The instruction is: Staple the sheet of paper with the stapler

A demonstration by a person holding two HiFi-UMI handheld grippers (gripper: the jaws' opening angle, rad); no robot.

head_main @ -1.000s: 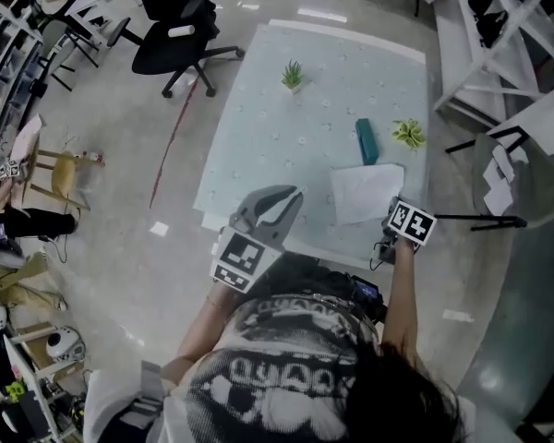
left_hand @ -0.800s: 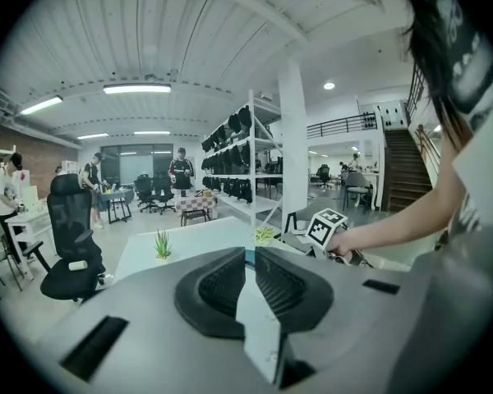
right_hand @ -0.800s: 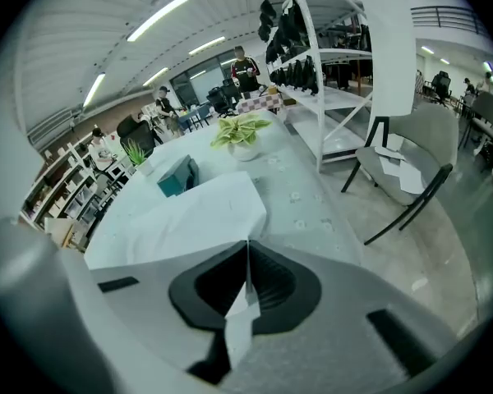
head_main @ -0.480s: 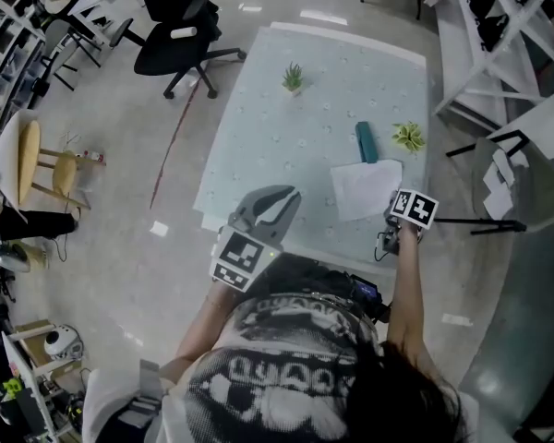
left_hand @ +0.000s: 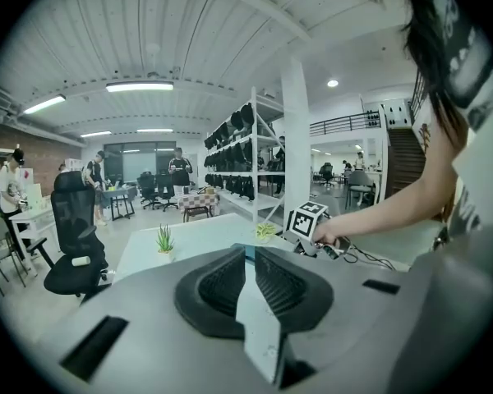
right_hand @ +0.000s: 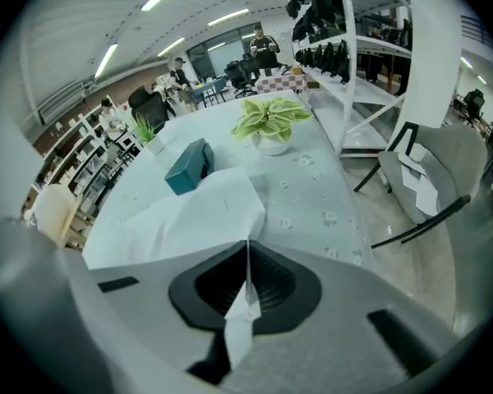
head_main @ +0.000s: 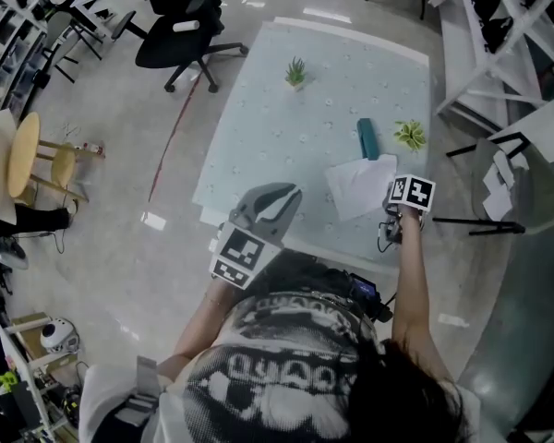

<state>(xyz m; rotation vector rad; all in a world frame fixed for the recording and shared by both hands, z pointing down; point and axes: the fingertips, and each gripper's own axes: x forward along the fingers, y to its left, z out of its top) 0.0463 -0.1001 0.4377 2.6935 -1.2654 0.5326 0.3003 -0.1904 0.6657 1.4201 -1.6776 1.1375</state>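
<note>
A white sheet of paper (head_main: pixel 355 185) lies on the pale green table (head_main: pixel 286 146), near its right front corner. My right gripper (head_main: pixel 395 207) is shut on the sheet's near right corner, and the paper (right_hand: pixel 193 216) runs up between the closed pads and bulges ahead of them. The teal stapler (head_main: pixel 367 140) lies just beyond the sheet, also seen as a stapler (right_hand: pixel 189 167) in the right gripper view. My left gripper (head_main: pixel 292 193) hovers at the table's front edge, left of the sheet. Its jaws meet at the tips in the left gripper view (left_hand: pixel 246 251) with nothing held.
Two small potted plants stand on the table, one (head_main: pixel 296 72) at the far middle, the other (head_main: pixel 409 135) right of the stapler. A black office chair (head_main: pixel 180 30) is off the far left corner. White shelving (head_main: pixel 499 35) and a grey folding chair (head_main: pixel 517 178) stand to the right.
My right gripper has moved away from me across the table with the sheet's corner, and the sheet has shifted and buckled toward the stapler. The left gripper has stayed put.
</note>
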